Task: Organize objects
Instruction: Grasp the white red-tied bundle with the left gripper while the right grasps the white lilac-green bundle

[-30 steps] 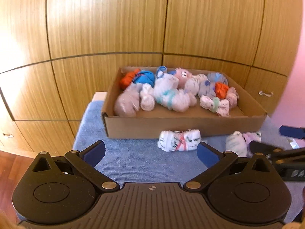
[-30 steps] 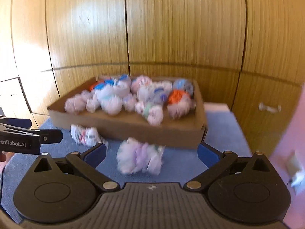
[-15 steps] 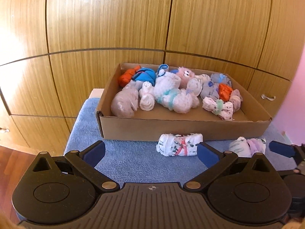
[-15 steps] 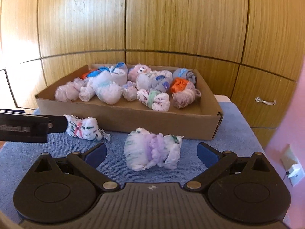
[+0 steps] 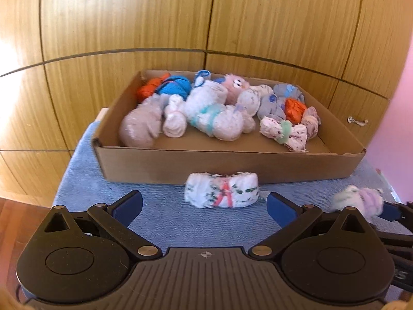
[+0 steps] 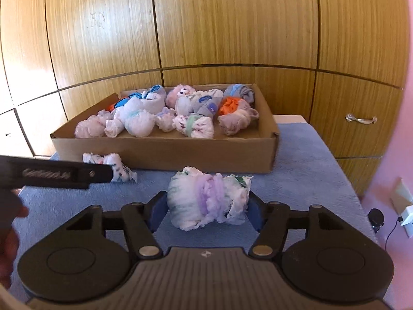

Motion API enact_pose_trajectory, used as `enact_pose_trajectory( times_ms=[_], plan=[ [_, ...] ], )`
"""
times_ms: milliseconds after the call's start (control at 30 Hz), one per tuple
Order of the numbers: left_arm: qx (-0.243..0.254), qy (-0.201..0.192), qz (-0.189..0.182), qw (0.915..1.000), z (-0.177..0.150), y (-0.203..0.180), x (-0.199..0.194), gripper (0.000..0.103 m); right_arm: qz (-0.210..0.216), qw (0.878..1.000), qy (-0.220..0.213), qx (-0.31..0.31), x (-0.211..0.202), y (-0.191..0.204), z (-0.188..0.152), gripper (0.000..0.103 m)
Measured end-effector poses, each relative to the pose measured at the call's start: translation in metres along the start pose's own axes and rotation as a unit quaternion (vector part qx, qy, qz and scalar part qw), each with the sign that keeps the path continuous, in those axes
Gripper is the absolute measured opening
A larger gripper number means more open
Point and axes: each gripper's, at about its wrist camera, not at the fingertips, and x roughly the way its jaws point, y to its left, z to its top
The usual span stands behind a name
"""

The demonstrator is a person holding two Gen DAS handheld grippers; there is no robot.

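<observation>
Right gripper (image 6: 207,206) is closing on the purple-banded sock bundle (image 6: 209,197), pads touching both its ends on the blue towel (image 6: 304,170), just near of the cardboard box (image 6: 165,155). Left gripper (image 5: 204,205) spreads wide, grasping nothing, with the red-tied sock bundle (image 5: 222,190) lying just beyond, against the box front.

Bare blue terry towel (image 5: 160,214) open ahead of left gripper (image 5: 204,204); shallow brown cardboard box (image 5: 227,165) of sock bundles blocks beyond.
</observation>
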Motion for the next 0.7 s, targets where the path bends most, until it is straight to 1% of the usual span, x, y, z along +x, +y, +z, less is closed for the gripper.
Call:
enact_pose_trajectory(
  times_ms=[67, 200, 333, 367, 433, 500, 533, 567, 633, 700],
  plan=[
    [0.001, 0.003, 0.004, 1.0000, 0.000, -0.004, 0.007, 0.103, 0.004, 1.000, -0.001, 0.002, -0.004, -0.007, 0.000, 0.060],
    [-0.008, 0.020, 0.000, 0.9998, 0.001, -0.009, 0.021, 0.102, 0.010, 1.000, -0.002, 0.002, -0.006, -0.011, 0.000, 0.061],
    [-0.013, 0.013, 0.002, 0.9998, 0.002, -0.008, 0.025, 0.100, 0.020, 1.000, -0.002, 0.005, -0.004, -0.010, -0.002, 0.061],
    [-0.014, 0.010, 0.002, 0.9998, 0.003, -0.008, 0.025, 0.095, 0.022, 1.000, -0.002, 0.005, -0.004, -0.009, -0.003, 0.061],
    [-0.009, 0.000, 0.010, 0.9999, 0.003, -0.008, 0.025, 0.089, 0.022, 1.000, -0.002, 0.001, -0.003, -0.008, -0.004, 0.061],
    [-0.011, -0.006, 0.009, 0.9999, 0.001, -0.006, 0.023, 0.083, 0.024, 1.000, -0.001, 0.003, -0.003, -0.010, -0.005, 0.061],
    [-0.010, -0.009, 0.010, 0.9999, 0.000, -0.005, 0.021, 0.076, 0.023, 1.000, -0.001, 0.002, -0.003, -0.010, -0.006, 0.061],
    [-0.010, -0.012, 0.010, 0.9998, -0.002, -0.004, 0.020, 0.072, 0.021, 1.000, -0.001, 0.001, -0.002, -0.011, -0.007, 0.061],
    [-0.016, -0.014, -0.003, 0.9998, -0.003, 0.000, 0.017, 0.071, 0.022, 1.000, 0.001, 0.004, -0.001, -0.012, -0.008, 0.061],
    [-0.015, -0.014, -0.007, 0.9998, -0.004, 0.000, 0.013, 0.071, 0.022, 1.000, 0.004, 0.001, 0.000, -0.011, -0.010, 0.061]
  ],
)
